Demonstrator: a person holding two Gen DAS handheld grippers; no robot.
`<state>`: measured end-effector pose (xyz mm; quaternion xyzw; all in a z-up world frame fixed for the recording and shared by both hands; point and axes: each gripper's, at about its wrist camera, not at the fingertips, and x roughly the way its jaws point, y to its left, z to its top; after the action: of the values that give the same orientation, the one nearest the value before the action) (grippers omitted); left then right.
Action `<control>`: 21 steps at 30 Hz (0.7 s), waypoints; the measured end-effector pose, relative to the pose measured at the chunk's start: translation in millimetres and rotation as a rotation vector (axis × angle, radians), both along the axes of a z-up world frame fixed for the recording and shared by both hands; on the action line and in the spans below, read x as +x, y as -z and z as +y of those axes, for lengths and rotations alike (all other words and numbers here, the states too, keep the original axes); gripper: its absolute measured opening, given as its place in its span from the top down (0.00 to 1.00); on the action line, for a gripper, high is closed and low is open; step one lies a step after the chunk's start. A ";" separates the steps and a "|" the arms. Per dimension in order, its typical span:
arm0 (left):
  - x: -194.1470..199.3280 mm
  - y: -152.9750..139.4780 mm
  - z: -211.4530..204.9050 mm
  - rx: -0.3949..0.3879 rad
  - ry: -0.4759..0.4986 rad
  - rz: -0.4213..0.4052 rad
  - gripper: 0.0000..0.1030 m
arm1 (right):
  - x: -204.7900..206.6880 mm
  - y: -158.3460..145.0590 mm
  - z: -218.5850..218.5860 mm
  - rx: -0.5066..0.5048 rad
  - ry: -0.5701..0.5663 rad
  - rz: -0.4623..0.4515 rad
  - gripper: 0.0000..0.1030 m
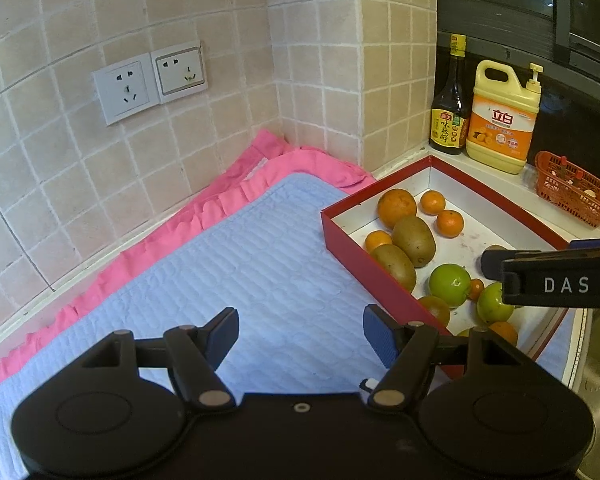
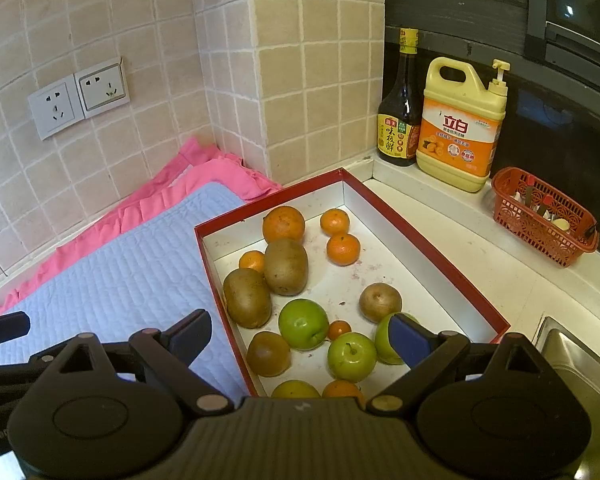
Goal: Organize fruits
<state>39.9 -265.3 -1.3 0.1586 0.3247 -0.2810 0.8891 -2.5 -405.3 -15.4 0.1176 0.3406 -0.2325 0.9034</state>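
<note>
A red box with a white floor holds several fruits: oranges, small mandarins, brown kiwis and green apples. My right gripper is open and empty, hovering over the near end of the box above the green apples. It shows from the side in the left wrist view. My left gripper is open and empty above the light blue quilted mat, left of the box.
A pink cloth lies under the mat along the tiled wall with two sockets. A soy sauce bottle, a yellow detergent jug and a red basket stand on the ledge behind the box. A steel sink is at right.
</note>
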 end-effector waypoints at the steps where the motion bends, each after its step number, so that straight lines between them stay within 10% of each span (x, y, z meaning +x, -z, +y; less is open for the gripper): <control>1: 0.0 0.1 0.2 0.000 0.001 0.000 0.21 | 0.2 0.3 -0.6 0.000 -0.002 0.001 0.06; 21: -2.2 0.9 4.8 0.014 -0.050 -0.067 0.20 | -5.5 1.0 -16.0 -0.006 0.025 -0.003 0.06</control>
<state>37.7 -260.4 -2.2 0.1659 0.3007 -0.2511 0.9050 -7.9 -421.3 -16.4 0.1194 0.3369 -0.2445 0.9014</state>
